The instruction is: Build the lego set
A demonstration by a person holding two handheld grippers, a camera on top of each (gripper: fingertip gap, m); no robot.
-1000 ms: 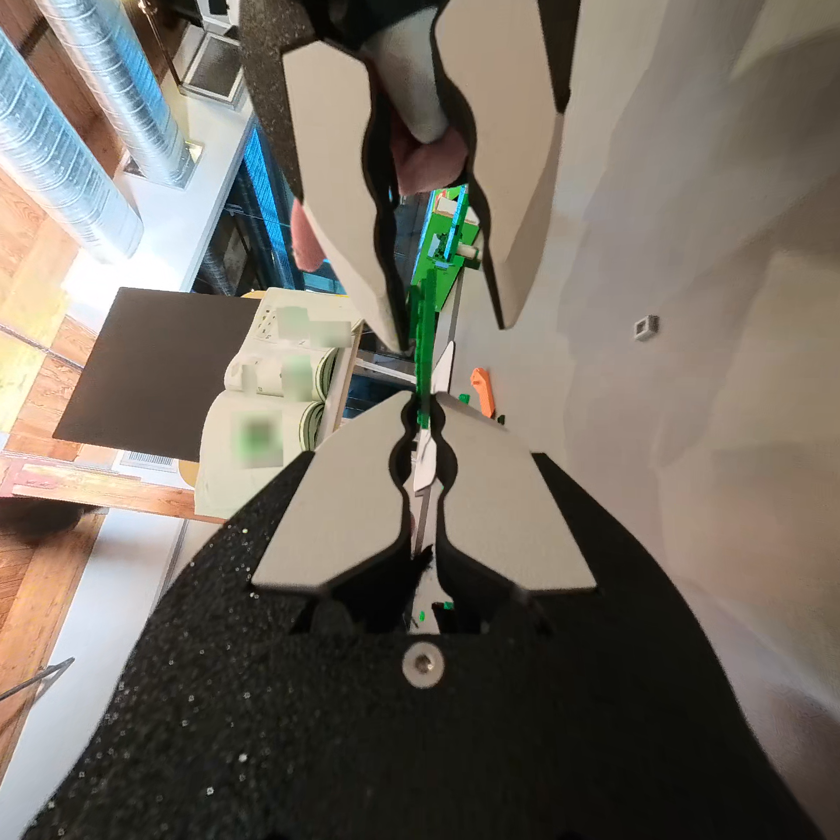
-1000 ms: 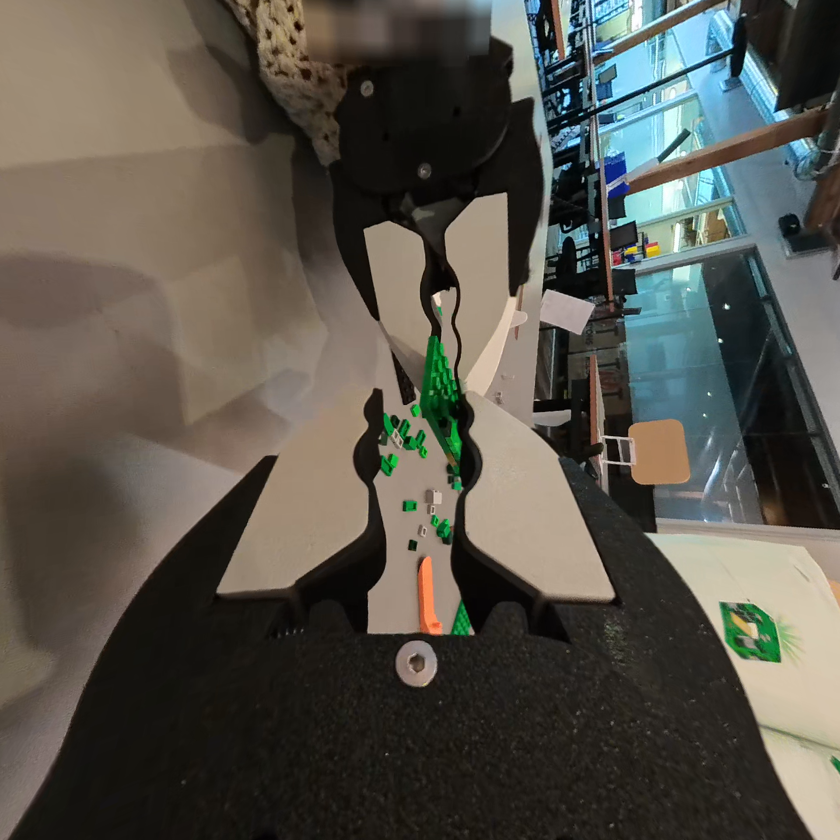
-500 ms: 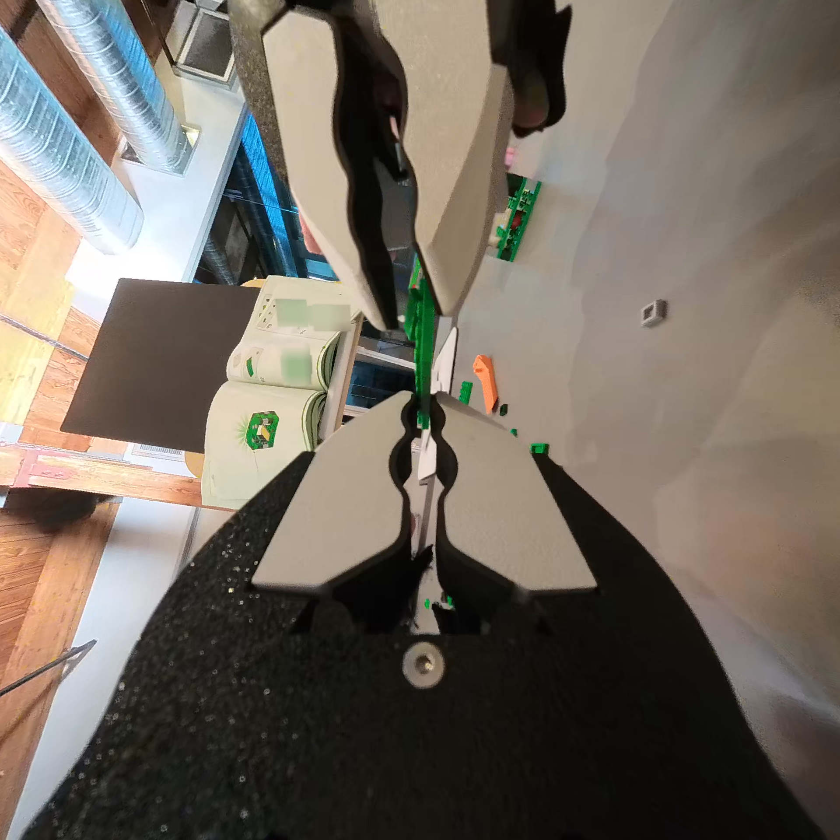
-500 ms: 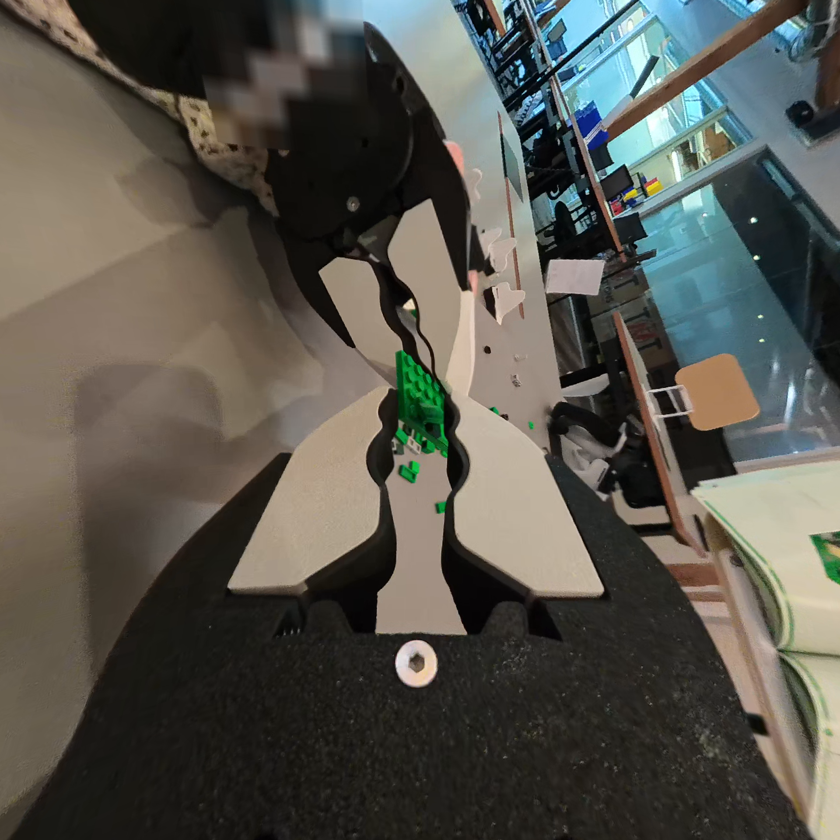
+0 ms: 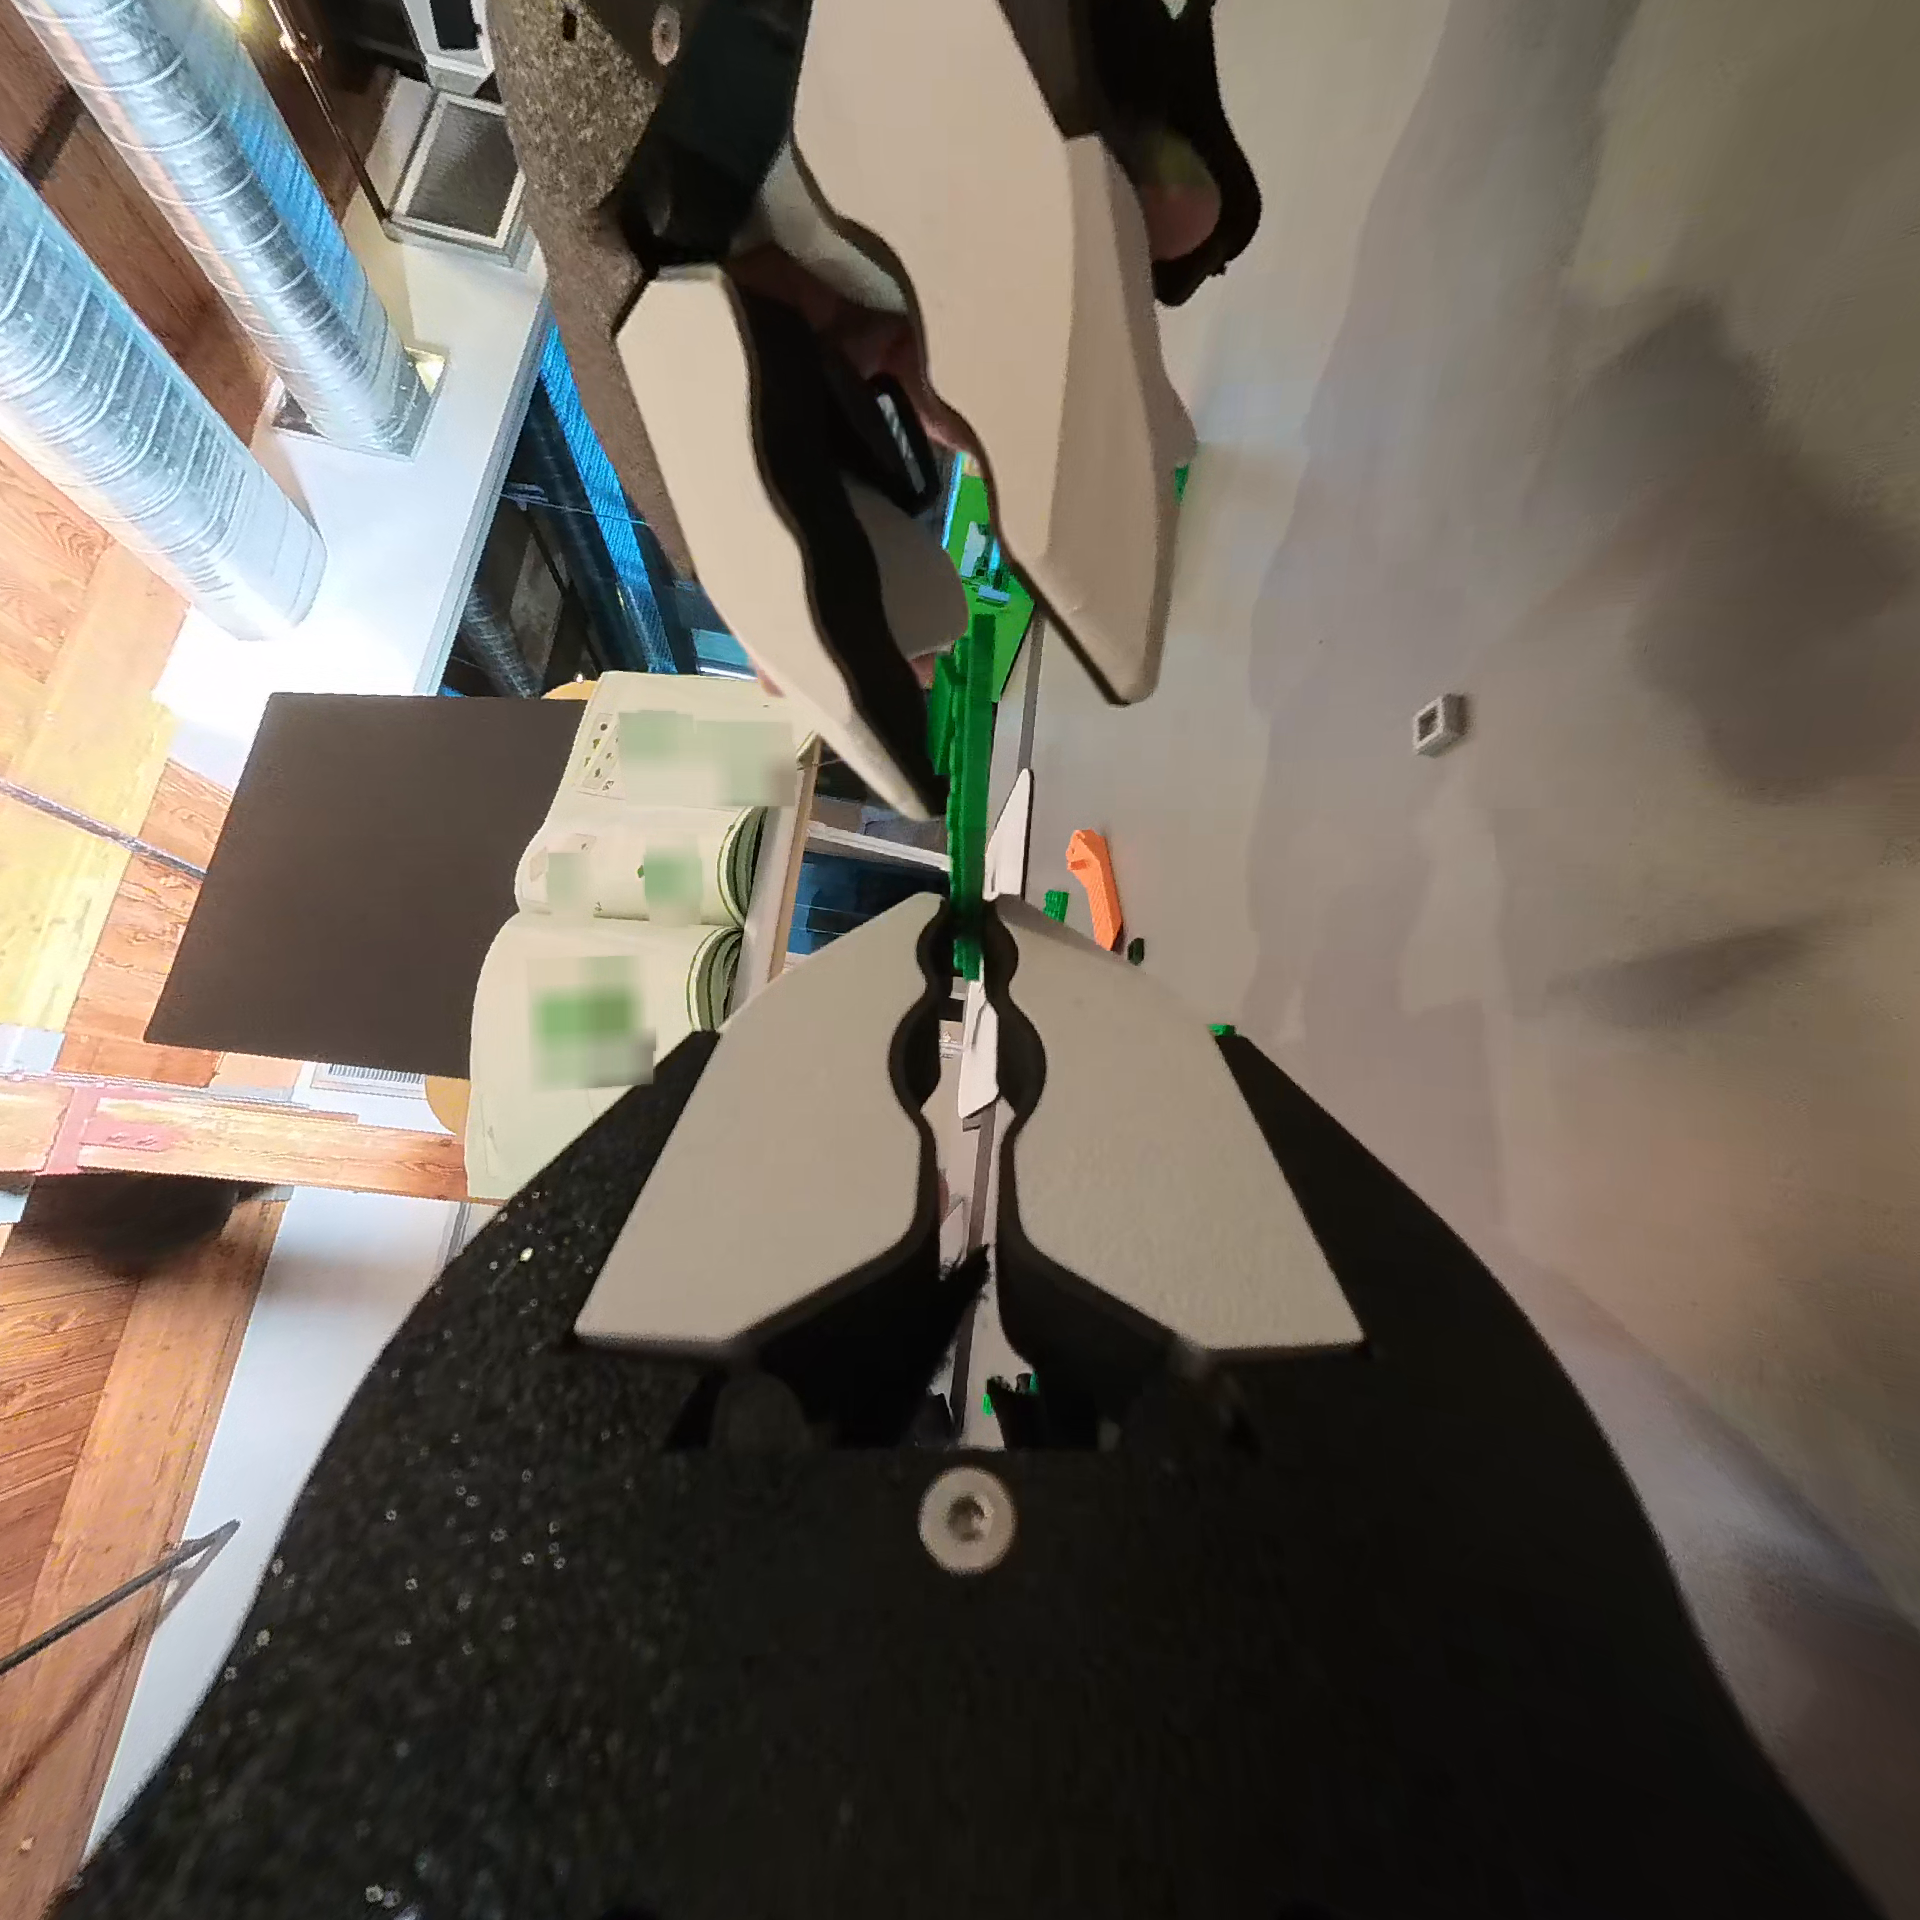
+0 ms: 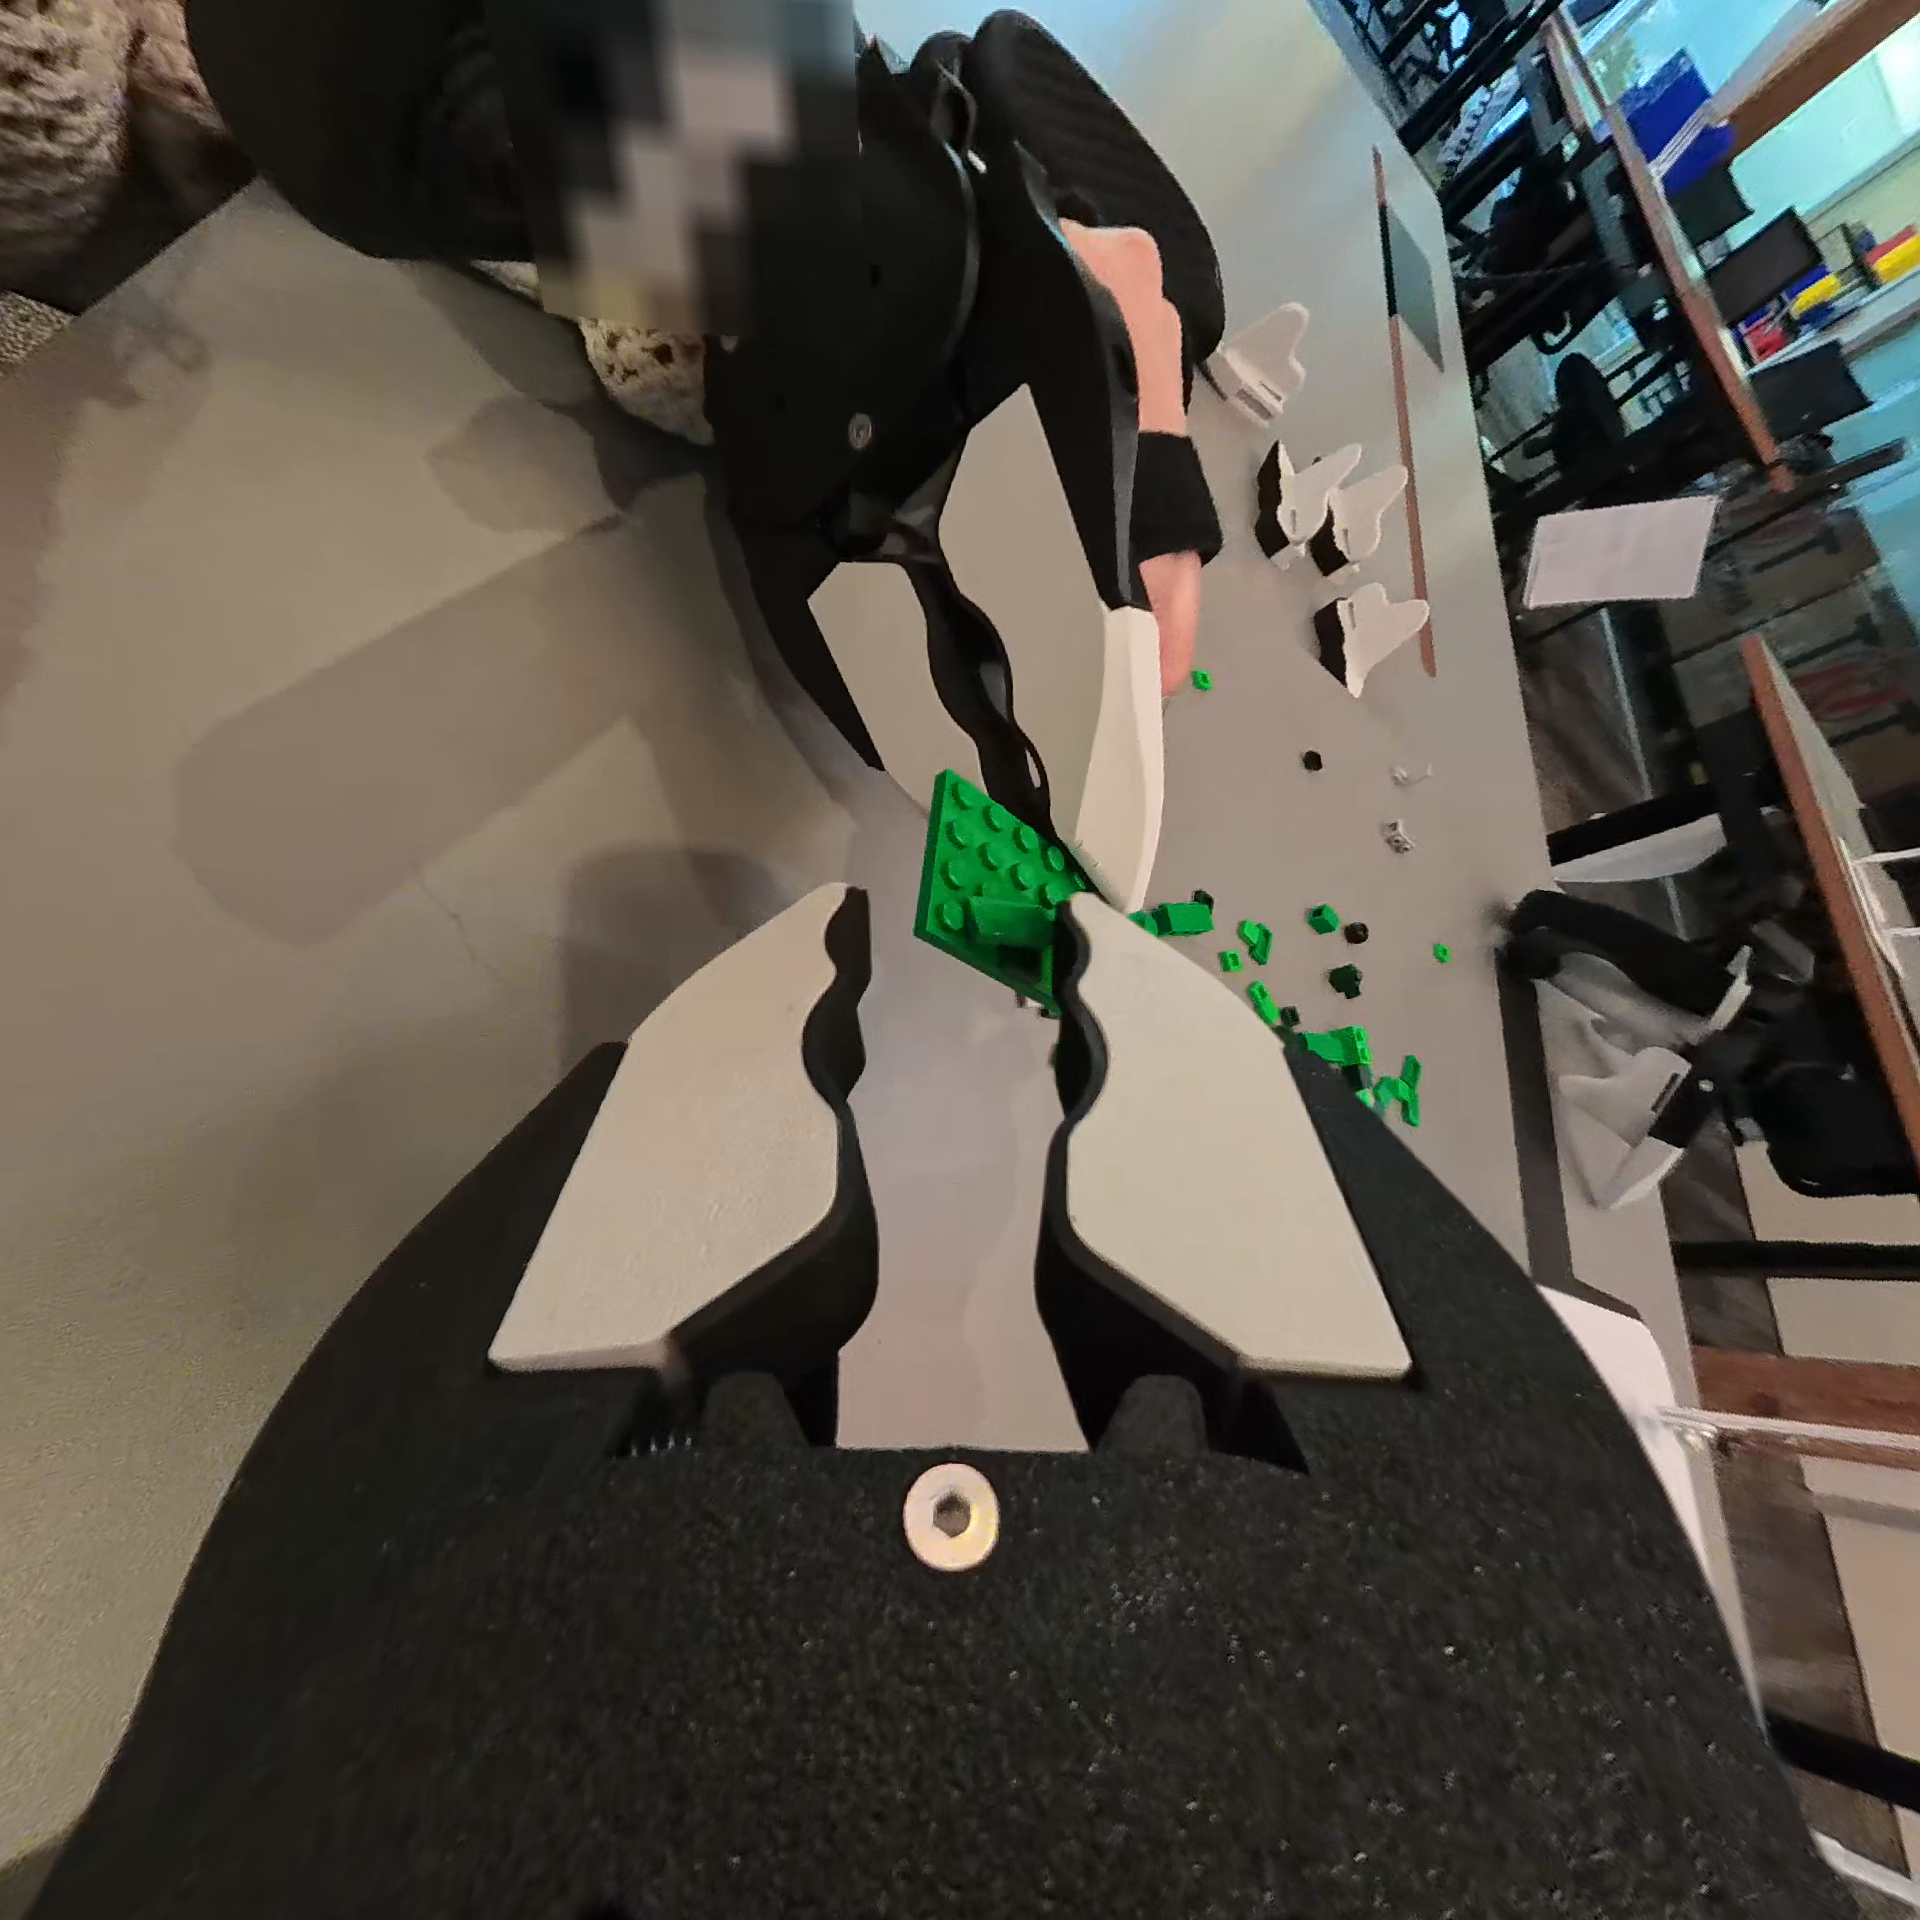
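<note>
A green studded plate (image 6: 987, 862) is clamped by my left gripper (image 5: 968, 909), which is shut on its edge. In the left wrist view the plate (image 5: 971, 790) shows edge-on. A small green brick (image 6: 1003, 920) sits on the plate. My right gripper (image 6: 961, 909) is open, its jaws apart. The plate's near corner lies at its fingertips, against the right one. In the left wrist view the right gripper (image 5: 1018, 743) hangs over the plate from above. In the right wrist view the left gripper (image 6: 1075, 857) comes in from the top.
Several loose green pieces (image 6: 1299, 997) lie on the grey table (image 6: 364, 831) to the right of the plate. An orange brick separator (image 5: 1096, 883) and a white piece (image 5: 1008, 831) lie beyond it. Instruction booklets (image 5: 623, 904) stand at the left. Spare white gripper fingers (image 6: 1340, 520) lie farther back. Left and right tips are no more than a few centimetres apart.
My right gripper has swung around the plate and tilted, so the plate's studded face now shows more. My left gripper has kept its hold on the plate and barely moved.
</note>
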